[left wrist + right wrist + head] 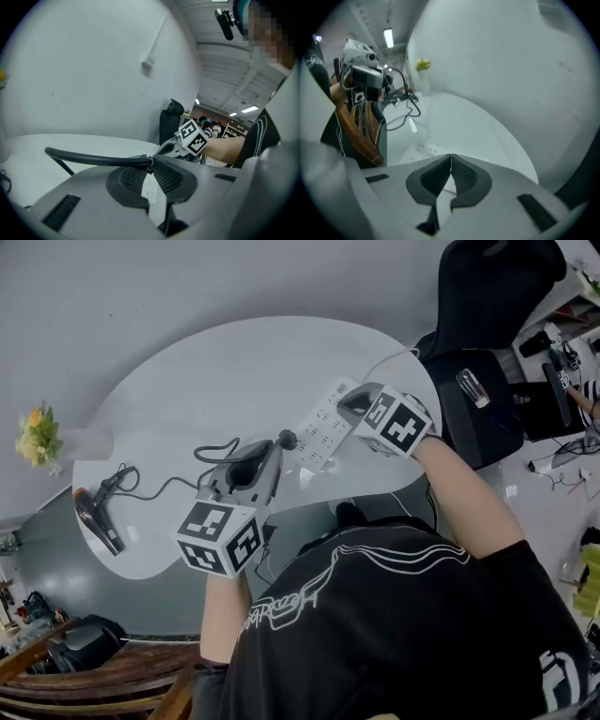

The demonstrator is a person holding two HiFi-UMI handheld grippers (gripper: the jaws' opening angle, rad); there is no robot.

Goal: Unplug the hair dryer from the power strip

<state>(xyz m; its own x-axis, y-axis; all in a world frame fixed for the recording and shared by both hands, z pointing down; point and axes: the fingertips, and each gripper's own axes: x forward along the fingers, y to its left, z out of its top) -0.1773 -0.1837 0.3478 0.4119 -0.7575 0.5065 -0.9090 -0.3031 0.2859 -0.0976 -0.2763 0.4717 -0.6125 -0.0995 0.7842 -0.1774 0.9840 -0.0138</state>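
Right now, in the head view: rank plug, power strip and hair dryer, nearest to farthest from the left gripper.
1. plug: held in the left gripper's jaws.
2. power strip: just beyond the jaws, centre-right.
3. hair dryer: far left, well apart.

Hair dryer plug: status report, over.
Left gripper shut on the cord at its plug end; plug looks clear of the power strip. Right gripper shut, empty, above the strip. Nothing in the way.
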